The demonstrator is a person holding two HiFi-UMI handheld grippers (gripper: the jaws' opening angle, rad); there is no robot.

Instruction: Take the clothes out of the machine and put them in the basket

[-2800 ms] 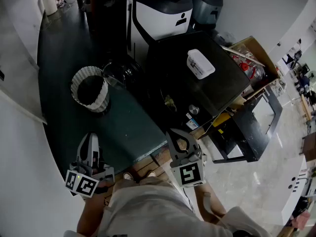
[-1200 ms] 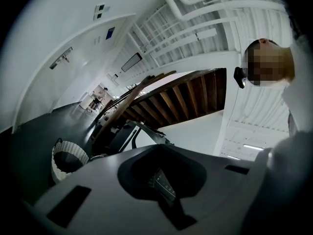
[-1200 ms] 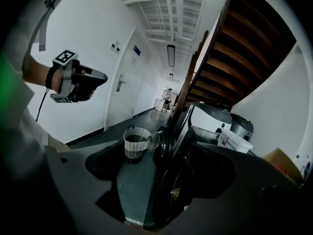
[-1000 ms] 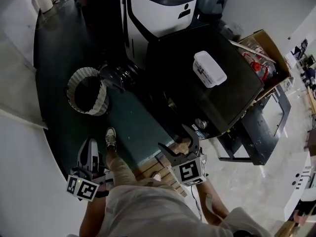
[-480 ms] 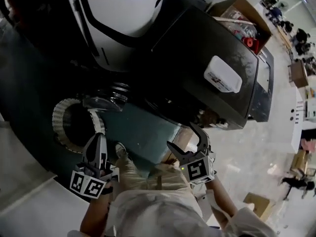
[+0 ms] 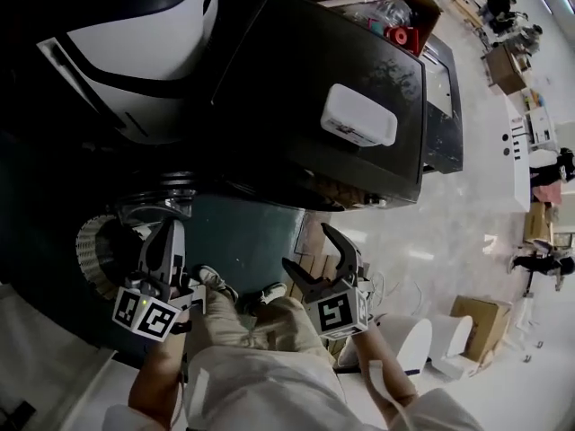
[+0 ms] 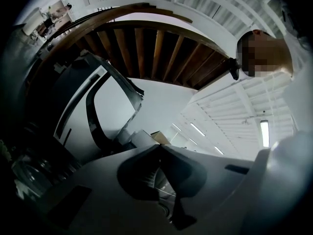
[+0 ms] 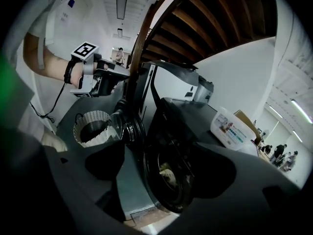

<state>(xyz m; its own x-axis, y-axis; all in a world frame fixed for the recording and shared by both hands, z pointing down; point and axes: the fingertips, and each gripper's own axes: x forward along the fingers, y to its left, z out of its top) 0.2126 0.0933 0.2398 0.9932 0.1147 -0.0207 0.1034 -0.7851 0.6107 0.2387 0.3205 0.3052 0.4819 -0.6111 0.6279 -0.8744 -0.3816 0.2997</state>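
The black washing machine [image 6: 314, 70] stands with its round door [image 8: 126, 126] swung open. A pale piece of clothing [image 8: 167, 173] lies inside the drum opening. The white woven basket [image 6: 94, 245] sits on the dark floor left of the machine and looks empty in the right gripper view, basket [image 8: 93, 126]. My right gripper [image 6: 310, 251] hangs open and empty in front of the machine, right gripper [image 8: 161, 165] facing the drum from a short way off. My left gripper [image 6: 163, 241] is shut on nothing, by the basket's near rim, left gripper [image 7: 159, 149] pointing level.
A white lidded tub [image 6: 359, 115] lies on the machine's top. A big white and black appliance [image 6: 135, 52] stands behind the basket. An open cardboard box [image 6: 386, 3] sits past the machine. My feet [image 6: 216, 281] are on the green mat [image 6: 243, 232].
The head view has swung and closed in on the machine. My left gripper has travelled up to the basket's rim. The right gripper shifted a little and stayed open.
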